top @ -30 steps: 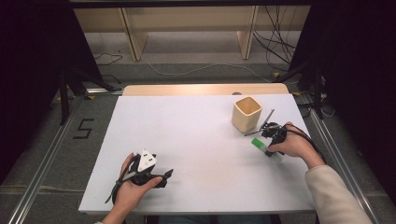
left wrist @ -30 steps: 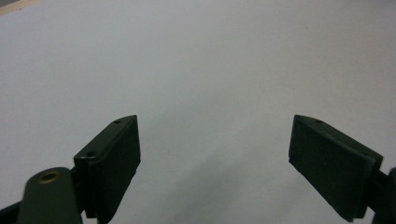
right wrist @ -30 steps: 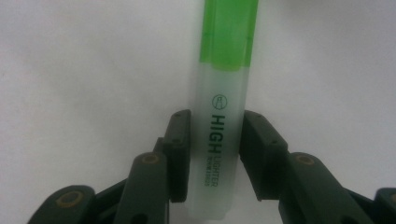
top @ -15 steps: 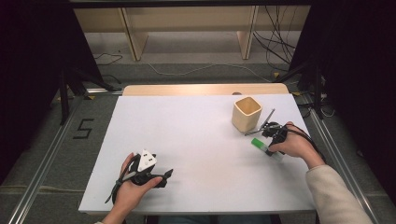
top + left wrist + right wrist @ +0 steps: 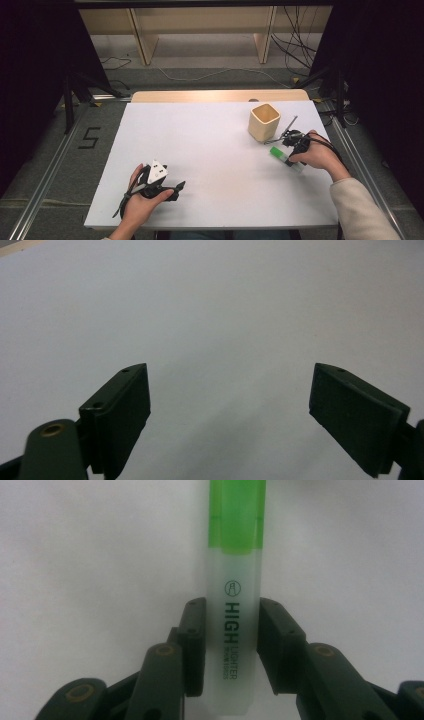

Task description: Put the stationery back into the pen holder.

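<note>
Right fingers (image 5: 231, 645): I have them clamped on the highlighter (image 5: 235, 605), barrel lying flat on the white surface (image 5: 210, 150).
Left fingers (image 5: 230, 420): apart, nothing between, resting low over bare surface.
Progress: grip made, I judge; lift and drop into the cup left.
Cup (image 5: 263, 121): upright just beside the highlighter; its inside looks empty.

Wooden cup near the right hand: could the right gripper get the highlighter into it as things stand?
Probably yes. The right gripper is clamped on the highlighter, and the wooden cup stands open-topped beside it with bare table between.
</note>
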A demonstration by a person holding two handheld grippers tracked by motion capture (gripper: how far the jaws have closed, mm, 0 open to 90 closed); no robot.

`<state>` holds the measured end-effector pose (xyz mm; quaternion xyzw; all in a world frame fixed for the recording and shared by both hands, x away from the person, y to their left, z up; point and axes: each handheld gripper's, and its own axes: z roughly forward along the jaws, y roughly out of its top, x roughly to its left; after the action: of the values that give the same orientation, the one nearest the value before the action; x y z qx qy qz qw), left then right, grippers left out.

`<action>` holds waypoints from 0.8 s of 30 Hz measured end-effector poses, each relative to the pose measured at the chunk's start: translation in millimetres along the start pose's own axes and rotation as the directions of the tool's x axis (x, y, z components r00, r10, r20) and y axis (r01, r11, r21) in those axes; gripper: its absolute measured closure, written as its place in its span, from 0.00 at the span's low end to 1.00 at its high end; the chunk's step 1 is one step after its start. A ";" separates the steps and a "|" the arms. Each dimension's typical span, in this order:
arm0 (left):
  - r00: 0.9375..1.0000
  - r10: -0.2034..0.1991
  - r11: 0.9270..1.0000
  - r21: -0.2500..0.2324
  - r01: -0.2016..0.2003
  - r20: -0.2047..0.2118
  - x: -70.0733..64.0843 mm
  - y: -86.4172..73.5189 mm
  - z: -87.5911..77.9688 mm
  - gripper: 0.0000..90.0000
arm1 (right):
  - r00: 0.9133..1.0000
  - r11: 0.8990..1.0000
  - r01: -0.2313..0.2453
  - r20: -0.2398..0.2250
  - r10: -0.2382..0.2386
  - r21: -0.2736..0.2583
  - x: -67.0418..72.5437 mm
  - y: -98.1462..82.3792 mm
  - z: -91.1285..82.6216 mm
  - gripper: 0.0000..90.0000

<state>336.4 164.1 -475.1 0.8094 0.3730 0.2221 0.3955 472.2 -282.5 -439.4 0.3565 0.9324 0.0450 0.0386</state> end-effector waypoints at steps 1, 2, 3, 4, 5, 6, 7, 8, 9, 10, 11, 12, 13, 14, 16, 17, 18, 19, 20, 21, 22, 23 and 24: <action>1.000 0.000 1.000 0.000 0.000 0.000 0.0 0.0 0.1 0.18 | 1.000 1.000 0.013 0.005 -0.013 -0.007 -0.5 -0.6 0.1 0.74; 1.000 -0.001 1.000 0.000 0.001 0.000 0.0 0.0 0.2 0.18 | 1.000 1.000 0.009 0.003 -0.009 -0.010 -0.3 -0.8 -0.4 0.74; 1.000 -0.001 1.000 0.000 0.001 0.000 0.0 -0.1 0.2 0.18 | 1.000 1.000 -0.004 -0.001 0.004 -0.007 0.7 -0.8 -1.6 0.74; 1.000 -0.001 1.000 0.000 0.001 0.000 0.0 -0.1 0.2 0.18 | 1.000 1.000 0.002 -0.001 -0.002 -0.012 0.3 -1.3 -2.0 0.74; 1.000 -0.001 1.000 0.000 0.001 0.000 0.0 -0.1 0.2 0.18 | 1.000 1.000 -0.002 -0.002 0.002 -0.018 0.6 -1.6 -2.6 0.74; 1.000 -0.001 1.000 0.000 0.001 -0.001 0.0 0.0 0.1 0.18 | 1.000 1.000 0.002 0.003 -0.002 -0.022 0.5 -2.2 -3.2 0.74; 1.000 -0.001 1.000 -0.001 0.001 0.000 0.0 -0.1 0.1 0.18 | 1.000 1.000 -0.006 -0.002 0.006 -0.025 0.9 -2.4 -4.5 0.74; 1.000 -0.001 1.000 0.000 0.001 -0.001 0.0 0.0 0.1 0.18 | 1.000 0.999 -0.008 -0.002 0.008 -0.032 1.2 -3.0 -5.4 0.74; 1.000 -0.001 1.000 0.000 0.001 0.000 0.0 0.0 0.1 0.18 | 1.000 0.999 -0.005 -0.002 0.005 -0.047 1.1 -4.5 -7.0 0.74; 1.000 -0.001 1.000 0.000 0.001 0.000 0.0 -0.1 0.1 0.18 | 1.000 0.999 -0.005 -0.002 0.005 -0.047 1.1 -4.5 -7.0 0.74; 1.000 -0.002 1.000 0.000 0.002 0.000 0.0 -0.1 0.2 0.18 | 1.000 0.999 -0.005 -0.003 0.005 -0.052 1.2 -5.2 -7.8 0.74; 1.000 -0.001 1.000 0.000 0.001 0.000 0.0 -0.1 0.1 0.18 | 1.000 0.998 -0.010 -0.007 0.009 -0.061 1.6 -6.9 -8.8 0.74; 1.000 -0.001 1.000 -0.001 0.001 -0.001 -0.1 -0.1 0.2 0.18 | 1.000 0.998 -0.010 -0.007 0.009 -0.061 1.6 -6.9 -8.8 0.74; 1.000 -0.001 1.000 0.000 0.001 -0.001 -0.1 0.0 0.1 0.18 | 1.000 0.998 -0.008 -0.003 0.008 -0.069 1.4 -7.9 -8.8 0.74; 1.000 -0.001 1.000 0.000 0.001 -0.001 0.0 0.0 0.0 0.18 | 1.000 0.997 -0.015 -0.005 0.015 -0.078 1.5 -9.9 -10.0 0.74; 1.000 -0.001 1.000 0.000 0.001 -0.002 0.0 0.0 0.1 0.18 | 1.000 0.996 -0.017 -0.007 0.017 -0.086 1.1 -11.0 -10.5 0.74; 1.000 -0.001 1.000 0.000 0.001 -0.002 0.0 0.0 0.1 0.18 | 1.000 0.994 -0.021 -0.006 0.020 -0.103 0.5 -13.2 -11.0 0.74; 1.000 -0.001 1.000 0.000 0.001 -0.002 0.1 0.0 0.0 0.18 | 1.000 0.994 -0.021 -0.006 0.020 -0.103 0.5 -13.2 -11.0 0.74; 1.000 -0.001 1.000 0.002 0.001 -0.004 0.1 0.1 -0.1 0.18 | 1.000 0.993 -0.030 -0.006 0.030 -0.112 0.6 -15.3 -11.8 0.74; 1.000 -0.002 1.000 0.001 0.002 -0.003 0.1 0.0 0.0 0.18 | 1.000 0.993 -0.030 -0.006 0.030 -0.112 0.6 -15.3 -11.8 0.74; 1.000 -0.002 1.000 0.001 0.002 -0.003 0.1 0.0 0.1 0.18 | 0.999 0.992 -0.044 -0.007 0.044 -0.116 1.4 -16.2 -12.3 0.74; 1.000 -0.002 1.000 0.001 0.002 -0.005 0.2 -0.1 0.2 0.18 | 0.999 0.991 -0.045 -0.006 0.044 -0.127 1.5 -17.5 -12.1 0.74; 1.000 -0.002 1.000 0.001 0.002 -0.005 0.2 -0.1 0.3 0.18 | 0.999 0.990 -0.049 -0.008 0.048 -0.131 1.7 -18.4 -12.5 0.74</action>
<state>336.6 164.2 -475.3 0.8088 0.3749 0.2233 0.3944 457.5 -295.8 -429.1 0.3755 0.9187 0.1077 0.0587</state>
